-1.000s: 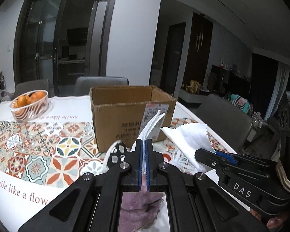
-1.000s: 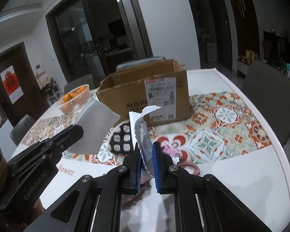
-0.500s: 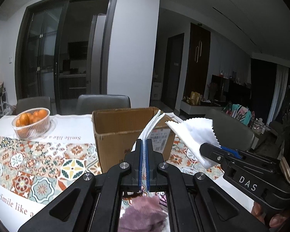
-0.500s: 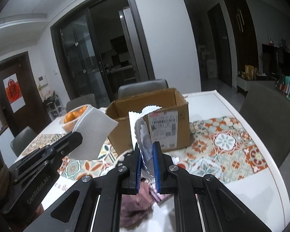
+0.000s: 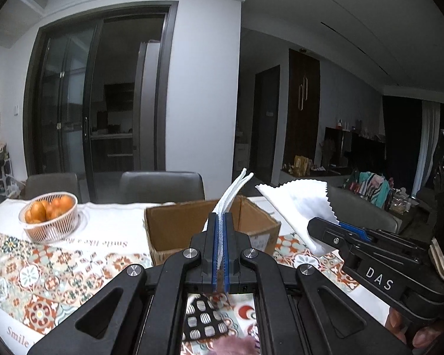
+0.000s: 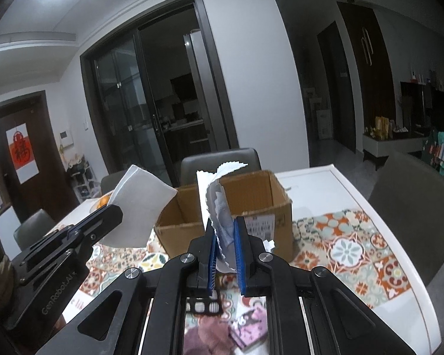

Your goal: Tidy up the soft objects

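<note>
1. Above the table [image 5: 109, 224], your left gripper [image 5: 220, 227] has its jaws clamped on a folded white cloth [image 5: 231, 192] — seen edge-on in the left wrist view, broadside in the right wrist view as a grey-white panel [image 6: 139, 204].
2. Your right gripper [image 6: 225, 236] has its jaws pressed on a zigzag-edged white cloth [image 6: 219, 207]; from the left camera the same cloth shows as a spread white sheet [image 5: 302, 204].
3. Both cloths hang in the air in front of the open cardboard box [image 6: 251, 201], which stands toward the table's far edge.
4. Only the left view shows the basket of oranges [image 5: 48, 216] clearly, near the far left corner.
5. Only the right view shows the table's right edge and a pink packet [image 6: 251, 330] at its near edge — a purple cloth [image 6: 205, 337] lies beside it.
</note>
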The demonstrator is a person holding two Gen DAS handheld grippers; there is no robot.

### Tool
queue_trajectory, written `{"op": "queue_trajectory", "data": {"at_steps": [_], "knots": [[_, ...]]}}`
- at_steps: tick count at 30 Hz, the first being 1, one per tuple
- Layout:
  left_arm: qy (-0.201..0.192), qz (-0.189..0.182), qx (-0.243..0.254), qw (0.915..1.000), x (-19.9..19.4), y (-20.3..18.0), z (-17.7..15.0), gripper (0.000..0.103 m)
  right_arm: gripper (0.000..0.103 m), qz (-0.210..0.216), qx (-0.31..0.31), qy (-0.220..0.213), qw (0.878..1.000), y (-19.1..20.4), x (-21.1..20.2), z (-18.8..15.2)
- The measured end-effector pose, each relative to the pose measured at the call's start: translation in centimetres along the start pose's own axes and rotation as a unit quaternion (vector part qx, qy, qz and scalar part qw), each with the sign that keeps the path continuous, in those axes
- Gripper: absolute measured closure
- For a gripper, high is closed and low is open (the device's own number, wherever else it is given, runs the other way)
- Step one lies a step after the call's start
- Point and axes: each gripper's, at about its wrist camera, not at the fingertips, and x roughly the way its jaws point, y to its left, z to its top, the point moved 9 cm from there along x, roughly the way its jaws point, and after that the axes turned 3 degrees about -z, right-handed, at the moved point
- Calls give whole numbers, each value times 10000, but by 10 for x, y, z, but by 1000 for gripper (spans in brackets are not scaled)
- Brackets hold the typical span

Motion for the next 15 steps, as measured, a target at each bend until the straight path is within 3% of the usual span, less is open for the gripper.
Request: {"op": "queue_trajectory", "data": {"at_steps": [15], "knots": [[-176,94,47,9998,33,20,24,98,90,27,-163,-241,9996,5,32,31]]}}
